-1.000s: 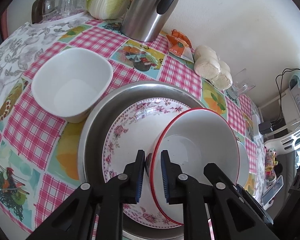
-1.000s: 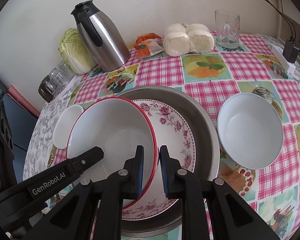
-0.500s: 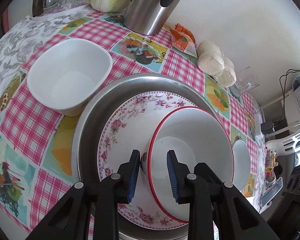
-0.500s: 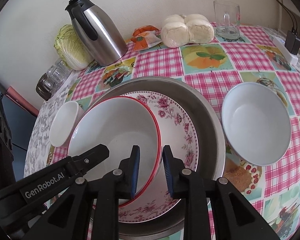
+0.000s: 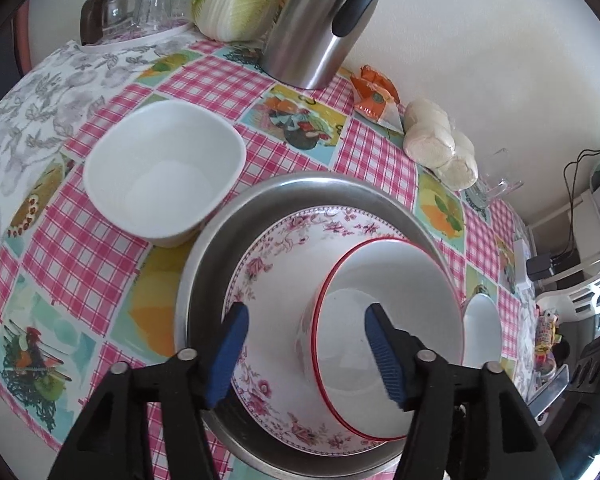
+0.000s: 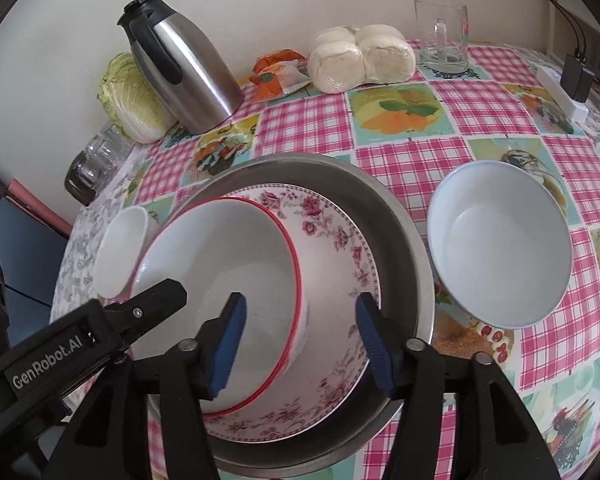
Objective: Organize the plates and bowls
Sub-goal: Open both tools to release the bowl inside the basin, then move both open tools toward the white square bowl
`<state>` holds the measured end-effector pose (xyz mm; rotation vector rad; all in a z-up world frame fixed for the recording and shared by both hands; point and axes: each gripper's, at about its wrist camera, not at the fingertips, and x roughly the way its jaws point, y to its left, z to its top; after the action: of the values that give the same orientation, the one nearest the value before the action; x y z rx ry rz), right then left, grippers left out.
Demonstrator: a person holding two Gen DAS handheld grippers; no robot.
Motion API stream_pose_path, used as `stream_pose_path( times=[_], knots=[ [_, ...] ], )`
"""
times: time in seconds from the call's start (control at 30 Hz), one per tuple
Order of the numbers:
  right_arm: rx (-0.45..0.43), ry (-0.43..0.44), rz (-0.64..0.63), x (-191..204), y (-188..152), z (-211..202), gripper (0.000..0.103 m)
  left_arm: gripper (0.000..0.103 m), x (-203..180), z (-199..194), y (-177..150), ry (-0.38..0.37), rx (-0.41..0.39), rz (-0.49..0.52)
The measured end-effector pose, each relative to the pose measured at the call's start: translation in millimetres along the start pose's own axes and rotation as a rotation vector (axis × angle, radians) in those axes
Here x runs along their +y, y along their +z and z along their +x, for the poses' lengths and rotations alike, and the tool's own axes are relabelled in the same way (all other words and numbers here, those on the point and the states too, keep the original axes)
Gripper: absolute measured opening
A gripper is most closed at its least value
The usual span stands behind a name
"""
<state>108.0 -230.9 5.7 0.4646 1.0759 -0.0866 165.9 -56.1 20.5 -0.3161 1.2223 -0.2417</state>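
Note:
A red-rimmed white bowl (image 5: 392, 332) (image 6: 220, 264) sits in a floral plate (image 5: 268, 280) (image 6: 332, 248), which lies in a steel basin (image 5: 220, 248) (image 6: 400, 216). My left gripper (image 5: 306, 354) straddles the bowl's left rim and its jaws are opening, with the pads clear of the rim. My right gripper (image 6: 300, 344) straddles the opposite rim, also opening and not touching it. A finger (image 6: 156, 300) of the left gripper shows over the bowl in the right wrist view. A squarish white bowl (image 5: 164, 176) (image 6: 120, 252) stands left of the basin and a round white bowl (image 6: 500, 256) (image 5: 482, 328) right of it.
Along the wall stand a steel jug (image 6: 180, 64), a cabbage (image 6: 132, 100), upturned glasses (image 5: 140, 4), an orange packet (image 6: 278, 74), wrapped bread rolls (image 6: 360, 58) and a glass mug (image 6: 442, 34). A power strip (image 6: 560, 88) lies at the far right edge of the checked tablecloth.
Both grippers were shut on the red-rimmed bowl's rim and have let go, their jaws spreading wide. The bowl has settled lower into the floral plate.

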Motion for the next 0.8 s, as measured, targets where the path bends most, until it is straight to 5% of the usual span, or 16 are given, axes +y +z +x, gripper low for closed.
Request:
stream_pose_path(
  times=[0.1,0.37,0.8],
  knots=[
    [-0.015,-0.015,-0.031,7.7,0.2,-6.2,0.074,0.076,-1.7,-8.5,1.8,0.001,-0.014,0.004],
    [-0.056,0.006,-0.058,17.7,2.4,-26.3,0.075,0.088,-10.4,-37.7,7.3,0.014,-0.086,0.05],
    [-0.112,0.004,-0.003,2.6,10.5,-50.1,0.075,0.103,-0.3,-66.0,13.4,0.167,-0.19,0.081]
  ],
)
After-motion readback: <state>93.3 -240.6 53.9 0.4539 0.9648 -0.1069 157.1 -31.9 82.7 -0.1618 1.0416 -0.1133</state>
